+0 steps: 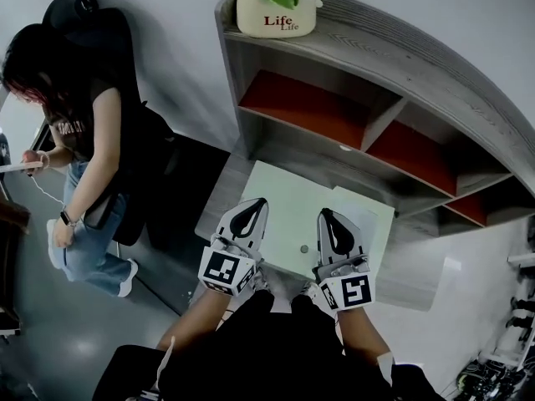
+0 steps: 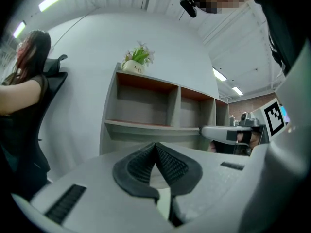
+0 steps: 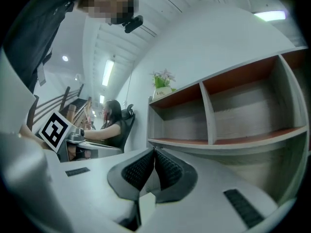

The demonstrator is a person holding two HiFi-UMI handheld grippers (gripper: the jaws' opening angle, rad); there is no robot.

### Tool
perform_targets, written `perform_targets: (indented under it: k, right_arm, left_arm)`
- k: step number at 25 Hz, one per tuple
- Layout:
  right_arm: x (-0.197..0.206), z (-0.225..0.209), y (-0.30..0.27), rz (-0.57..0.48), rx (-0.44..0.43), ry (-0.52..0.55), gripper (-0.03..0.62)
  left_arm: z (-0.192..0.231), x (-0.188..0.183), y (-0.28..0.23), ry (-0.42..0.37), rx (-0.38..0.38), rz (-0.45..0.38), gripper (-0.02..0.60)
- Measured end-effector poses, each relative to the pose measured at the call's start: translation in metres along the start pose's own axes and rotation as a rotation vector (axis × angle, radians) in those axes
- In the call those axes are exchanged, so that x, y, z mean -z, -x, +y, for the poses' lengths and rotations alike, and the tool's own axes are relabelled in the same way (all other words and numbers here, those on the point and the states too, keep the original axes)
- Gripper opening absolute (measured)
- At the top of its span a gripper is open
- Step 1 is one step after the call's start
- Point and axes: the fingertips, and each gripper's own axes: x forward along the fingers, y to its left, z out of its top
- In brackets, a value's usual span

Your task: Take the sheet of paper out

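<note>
Grey shelf, plant pot reading "Life"

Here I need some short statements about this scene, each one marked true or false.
1. A potted plant stands on top of the shelf. True.
2. The left claw is wide open. False: its jaws are together.
3. The shelf has only one compartment. False: it has several open compartments.
4. A person is beside a black chair. True.
5. The right claw grips the potted plant. False: its jaws are together, with nothing between them.
</note>
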Motion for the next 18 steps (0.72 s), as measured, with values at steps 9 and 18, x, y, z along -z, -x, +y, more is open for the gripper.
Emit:
perform_targets:
  k: [9, 18]
  right_arm:
    - [0.040, -0.034, 0.023, 0.087, 0.032, 0.012, 0.023]
    - [0.067, -0.071, 0.047, 0.121, 0.090, -0.021, 0.025]
  left_arm:
    - [-0.020, 0.048, -0.039, 0.045, 0.001, 0.090, 0.008]
    - [-0.057, 0.124, -0.071, 0.096, 0.046, 0.304, 0.008]
